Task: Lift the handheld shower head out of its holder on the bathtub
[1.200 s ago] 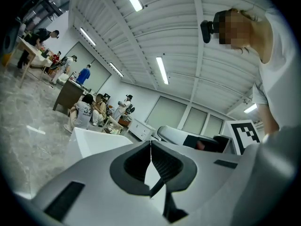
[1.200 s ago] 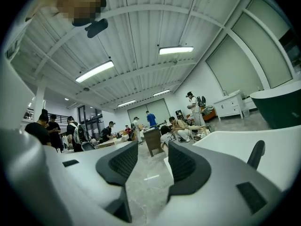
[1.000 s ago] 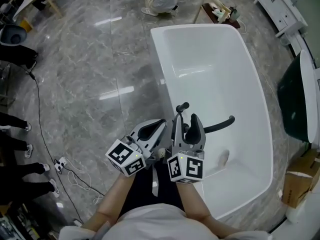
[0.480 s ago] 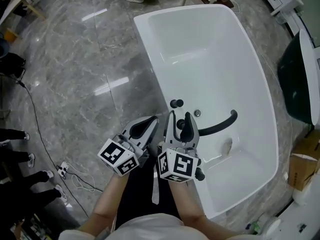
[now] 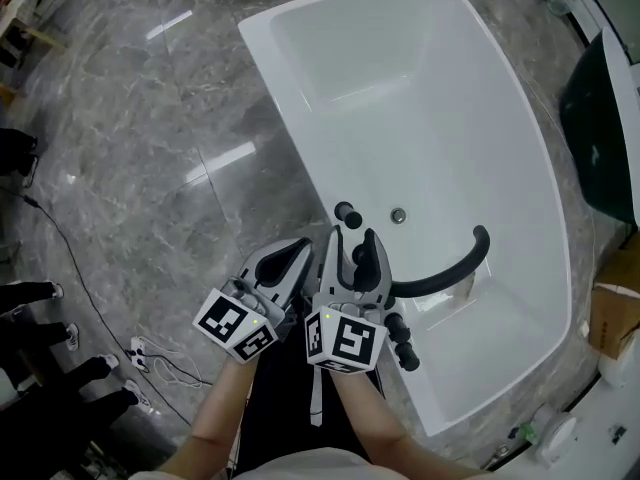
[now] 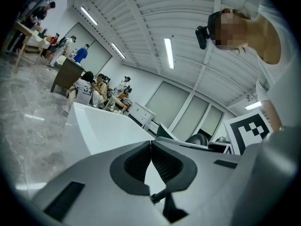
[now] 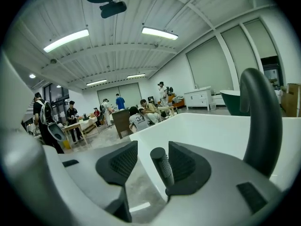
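Seen from above, a person's two forearms reach forward at the bottom of the frame, each holding a gripper with a black-and-white marker cube on its back.

The left gripper (image 5: 297, 251) sits just beside the right one, over the near edge of the tub. Its jaws are pressed together at the tips with nothing between them, so it seems only to be waiting alongside.

The right gripper (image 5: 352, 238) points at a slim black rod with a ribbed grip, standing upright on the rim. I take this to be the handheld shower head (image 5: 347, 213), still seated in its holder. The jaws are spread moderately wide. The shower head lines up with the gap, closer to the right-hand pad and just ahead of the tips, and nothing is clamped yet. The opening looks set to slide around the rod before closing.

Just right of the grippers, a second ribbed black handle (image 5: 398, 340) lies near the rim. A curved black spout (image 5: 445, 278) arches over the basin. The white bathtub (image 5: 450, 98) stretches away, with a round drain (image 5: 398, 215) in its floor.

Grey marble floor (image 5: 150, 148) surrounds the tub. In the gripper views, people sit and stand far off in a bright hall.
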Demonstrator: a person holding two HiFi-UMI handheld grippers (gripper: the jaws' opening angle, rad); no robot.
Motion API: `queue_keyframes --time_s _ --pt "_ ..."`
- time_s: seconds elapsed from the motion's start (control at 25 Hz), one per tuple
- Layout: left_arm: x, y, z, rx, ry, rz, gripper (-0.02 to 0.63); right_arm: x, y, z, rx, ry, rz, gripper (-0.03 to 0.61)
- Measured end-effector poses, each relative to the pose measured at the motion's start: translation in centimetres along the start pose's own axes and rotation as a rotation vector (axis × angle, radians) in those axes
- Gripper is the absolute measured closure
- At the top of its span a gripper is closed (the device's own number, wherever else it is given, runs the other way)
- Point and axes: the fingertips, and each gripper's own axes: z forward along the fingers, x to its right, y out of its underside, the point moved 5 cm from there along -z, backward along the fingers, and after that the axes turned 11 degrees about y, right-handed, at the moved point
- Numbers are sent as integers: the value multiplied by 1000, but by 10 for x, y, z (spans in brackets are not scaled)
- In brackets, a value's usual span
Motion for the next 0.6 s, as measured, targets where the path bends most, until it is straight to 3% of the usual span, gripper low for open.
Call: queue_keyframes --time_s 0.6 --pt "-59 33 13 -42 12 -28 601 10 60 64 -37 130 -56 388"
